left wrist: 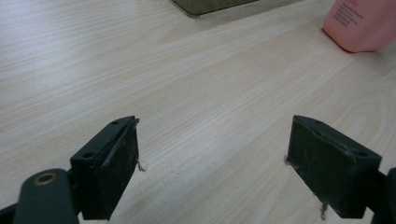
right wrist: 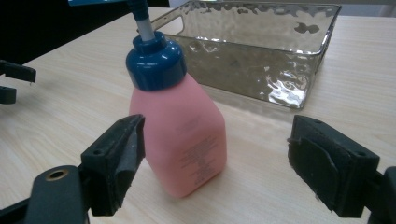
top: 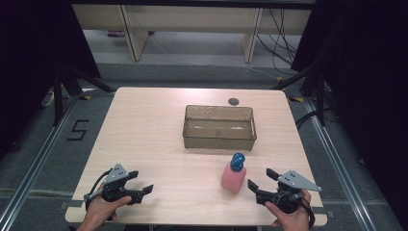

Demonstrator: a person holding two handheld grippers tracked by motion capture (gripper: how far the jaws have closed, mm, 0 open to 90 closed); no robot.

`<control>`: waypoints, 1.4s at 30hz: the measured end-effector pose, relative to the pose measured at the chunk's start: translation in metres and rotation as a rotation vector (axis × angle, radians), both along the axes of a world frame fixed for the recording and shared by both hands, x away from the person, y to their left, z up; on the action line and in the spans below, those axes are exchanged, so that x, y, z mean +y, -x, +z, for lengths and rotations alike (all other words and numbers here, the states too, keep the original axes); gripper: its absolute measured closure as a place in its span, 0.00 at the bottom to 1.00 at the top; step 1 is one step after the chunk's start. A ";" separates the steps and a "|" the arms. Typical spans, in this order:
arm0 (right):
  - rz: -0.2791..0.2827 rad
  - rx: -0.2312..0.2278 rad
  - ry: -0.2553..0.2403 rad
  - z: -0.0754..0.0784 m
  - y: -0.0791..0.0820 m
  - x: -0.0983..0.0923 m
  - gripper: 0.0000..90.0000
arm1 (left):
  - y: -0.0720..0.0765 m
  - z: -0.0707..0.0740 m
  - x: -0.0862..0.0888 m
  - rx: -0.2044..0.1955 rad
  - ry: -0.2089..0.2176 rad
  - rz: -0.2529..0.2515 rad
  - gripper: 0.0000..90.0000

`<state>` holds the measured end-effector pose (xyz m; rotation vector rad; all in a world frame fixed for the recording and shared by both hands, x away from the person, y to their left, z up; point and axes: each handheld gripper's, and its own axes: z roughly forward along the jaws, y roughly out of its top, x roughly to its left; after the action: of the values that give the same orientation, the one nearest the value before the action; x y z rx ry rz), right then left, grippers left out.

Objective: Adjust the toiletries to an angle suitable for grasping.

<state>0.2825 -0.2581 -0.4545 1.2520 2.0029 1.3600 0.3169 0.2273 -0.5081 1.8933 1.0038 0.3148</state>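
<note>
A pink pump bottle (top: 234, 176) with a blue cap stands upright on the wooden table (top: 149, 130), near its front right. My right gripper (top: 261, 180) is just right of it, jaws wide apart. In the right gripper view the pink bottle (right wrist: 184, 137) stands ahead between the jaws, close to the left pad, and neither pad presses on it. My left gripper (top: 140, 183) rests open at the front left with bare tabletop between its jaws. The left gripper view shows the left gripper (left wrist: 212, 158) and the bottle's base (left wrist: 362, 25) at the upper right.
A clear smoky plastic bin (top: 219, 127) with handle cut-outs stands behind the bottle at the table's middle; the bin (right wrist: 261, 51) looks empty. A small dark round disc (top: 233, 101) lies near the far edge. Black curtains flank the table.
</note>
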 end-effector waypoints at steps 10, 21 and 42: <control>0.024 -0.013 -0.021 0.003 -0.001 0.003 0.23 | -0.001 0.000 0.000 0.002 -0.003 -0.004 0.18; 0.067 -0.011 -0.025 0.008 -0.005 0.011 0.23 | -0.002 0.001 -0.003 0.010 -0.014 -0.003 0.18; 0.109 -0.042 -0.010 0.014 -0.013 0.022 0.25 | -0.004 0.001 -0.008 0.008 -0.012 -0.030 0.18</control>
<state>0.2955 -0.2360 -0.4405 1.1231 2.0643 1.4364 0.3209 0.2192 -0.5069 1.9201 0.9804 0.2964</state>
